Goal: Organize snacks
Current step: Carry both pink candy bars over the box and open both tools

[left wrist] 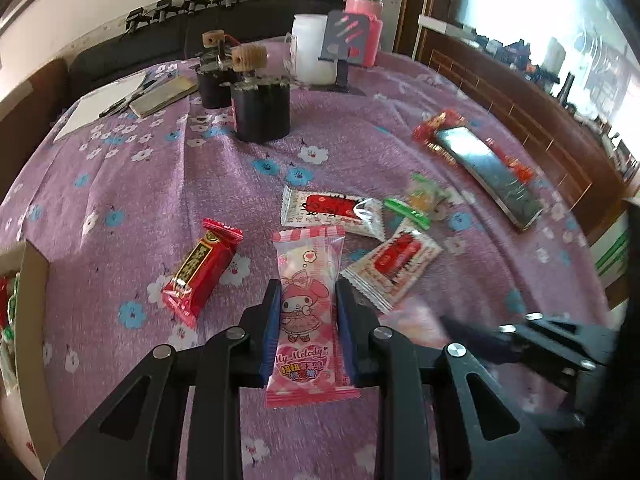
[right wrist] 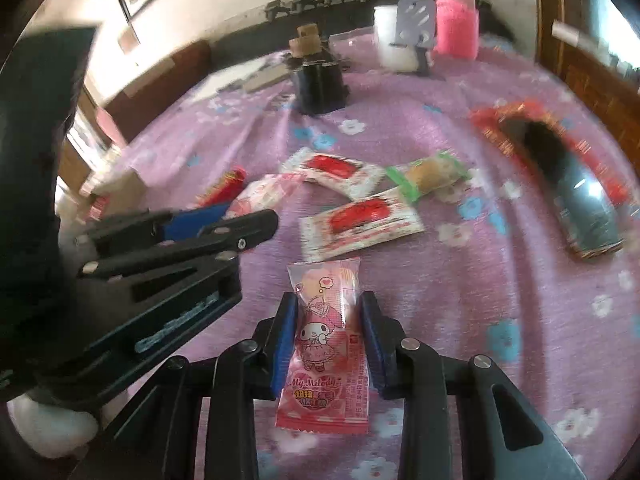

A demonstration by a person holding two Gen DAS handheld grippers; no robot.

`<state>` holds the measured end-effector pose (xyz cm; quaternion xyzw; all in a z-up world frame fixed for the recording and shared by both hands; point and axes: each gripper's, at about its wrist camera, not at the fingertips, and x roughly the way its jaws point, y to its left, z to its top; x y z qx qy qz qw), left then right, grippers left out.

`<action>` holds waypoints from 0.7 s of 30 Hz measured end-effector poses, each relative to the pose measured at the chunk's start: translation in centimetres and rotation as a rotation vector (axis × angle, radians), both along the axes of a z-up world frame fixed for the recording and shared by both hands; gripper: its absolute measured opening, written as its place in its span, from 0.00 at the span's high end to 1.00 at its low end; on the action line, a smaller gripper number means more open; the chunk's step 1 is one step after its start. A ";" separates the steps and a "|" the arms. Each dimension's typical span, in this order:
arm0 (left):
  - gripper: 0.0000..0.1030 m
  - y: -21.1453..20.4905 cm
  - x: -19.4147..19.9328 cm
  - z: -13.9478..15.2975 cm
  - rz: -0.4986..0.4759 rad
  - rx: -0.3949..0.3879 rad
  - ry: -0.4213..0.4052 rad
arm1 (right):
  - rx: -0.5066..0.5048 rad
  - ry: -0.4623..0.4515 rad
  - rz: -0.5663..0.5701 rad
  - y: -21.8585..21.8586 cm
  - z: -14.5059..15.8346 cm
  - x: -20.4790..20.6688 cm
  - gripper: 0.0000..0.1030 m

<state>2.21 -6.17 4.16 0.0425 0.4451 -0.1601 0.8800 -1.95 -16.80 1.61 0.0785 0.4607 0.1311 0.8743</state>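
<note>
Fingers of my left gripper [left wrist: 307, 312] clamp one pink candy packet [left wrist: 307, 320], long axis toward twelve o'clock; my right gripper [right wrist: 329, 332] clamps another [right wrist: 326, 344]; the box [left wrist: 34, 320] at nine o'clock lies nearest my left

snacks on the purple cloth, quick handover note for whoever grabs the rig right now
Left claw: shut on a pink My Melody packet.
Right claw: shut on a second pink My Melody packet.
Loose on the purple cloth: red packet, two white-and-red packets, green-ended packet.
Cardboard box at the left edge already holds some snacks.
Left to do: place both held packets, probably in the box, then collect the four loose ones.
</note>
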 end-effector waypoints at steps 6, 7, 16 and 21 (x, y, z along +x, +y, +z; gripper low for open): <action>0.78 2.5 -2.1 1.9 0.023 -0.077 -0.009 | 0.145 0.017 0.033 -0.7 0.0 0.2 0.68; 0.78 3.1 -2.5 2.1 0.030 -0.095 -0.008 | 0.151 0.010 0.037 -0.6 0.1 0.2 0.68; 0.77 9.6 -7.1 3.1 0.131 -0.223 -0.030 | 0.200 -0.062 0.066 -0.4 1.1 -0.6 0.69; 0.77 13.6 -9.5 3.6 0.188 -0.280 -0.051 | 0.189 -0.082 0.073 0.2 1.0 -0.6 0.69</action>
